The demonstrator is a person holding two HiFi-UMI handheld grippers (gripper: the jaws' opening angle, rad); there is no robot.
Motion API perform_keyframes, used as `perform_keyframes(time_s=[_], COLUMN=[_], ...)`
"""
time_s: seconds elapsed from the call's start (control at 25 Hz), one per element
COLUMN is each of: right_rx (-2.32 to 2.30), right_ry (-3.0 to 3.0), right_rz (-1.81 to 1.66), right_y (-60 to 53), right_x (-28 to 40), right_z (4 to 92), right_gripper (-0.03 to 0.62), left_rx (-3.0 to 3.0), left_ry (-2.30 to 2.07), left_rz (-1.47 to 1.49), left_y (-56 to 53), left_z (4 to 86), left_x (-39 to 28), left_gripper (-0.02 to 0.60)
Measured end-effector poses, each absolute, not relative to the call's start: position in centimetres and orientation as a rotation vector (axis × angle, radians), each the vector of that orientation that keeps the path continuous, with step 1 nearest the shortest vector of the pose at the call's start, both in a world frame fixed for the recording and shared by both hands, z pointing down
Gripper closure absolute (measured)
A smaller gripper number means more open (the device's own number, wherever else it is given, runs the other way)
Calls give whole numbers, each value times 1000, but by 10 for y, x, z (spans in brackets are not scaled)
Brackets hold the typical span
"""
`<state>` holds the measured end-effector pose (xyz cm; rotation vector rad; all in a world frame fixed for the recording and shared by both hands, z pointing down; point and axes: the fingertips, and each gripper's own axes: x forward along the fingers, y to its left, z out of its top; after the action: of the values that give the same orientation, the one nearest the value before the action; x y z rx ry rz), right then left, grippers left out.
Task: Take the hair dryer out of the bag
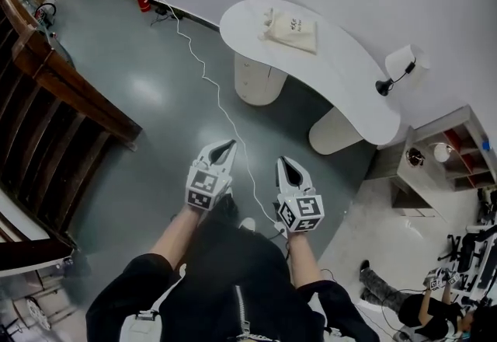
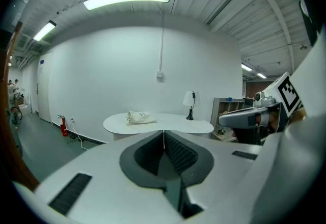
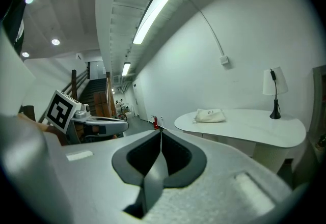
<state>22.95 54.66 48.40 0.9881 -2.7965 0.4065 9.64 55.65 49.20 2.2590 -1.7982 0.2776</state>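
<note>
1. The hair dryer is not visible in any view. Judged from the task, it is inside the cream cloth bag [image 1: 291,29], which lies closed near the far end of the white curved tabletop [image 1: 342,76].
2. Nothing touches the bag. A desk lamp [image 1: 400,67] stands well apart from it at the other end of the tabletop.
3. The left gripper [image 1: 227,146] has its jaws shut together with nothing between them, as the left gripper view confirms.
4. The right gripper [image 1: 286,165] is in the same condition: its jaws are closed and empty.
5. Both grippers are held out over the grey floor [image 1: 147,99], pointing toward the tabletop but well short of it. A white cable [image 1: 221,99] runs across the floor between them.
6. Progress: none made. The approach, opening the bag and withdrawing the hair dryer all remain.
</note>
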Motion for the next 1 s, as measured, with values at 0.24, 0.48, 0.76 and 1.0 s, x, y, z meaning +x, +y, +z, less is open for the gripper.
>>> perform_keyframes(time_s=[0.24,0.48,0.76,1.0], right_rx=[1018,1031,1032,1057], right_ry=[-2773,-2764,-2766,-2755], right_rz=[405,400,404,418], right_y=[505,467,441,432], right_x=[207,179,140,120], right_z=[486,485,484,486], right_gripper=[589,589,589,589], left_rx=[2283,2303,2323,2332], left_ry=[-1756,-1732,-1717,-1696], left_rz=[281,296,311,317], left_y=[510,471,445,433], left_z=[499,502,499,502], left_x=[76,54,24,3], left_gripper=[568,569,569,569])
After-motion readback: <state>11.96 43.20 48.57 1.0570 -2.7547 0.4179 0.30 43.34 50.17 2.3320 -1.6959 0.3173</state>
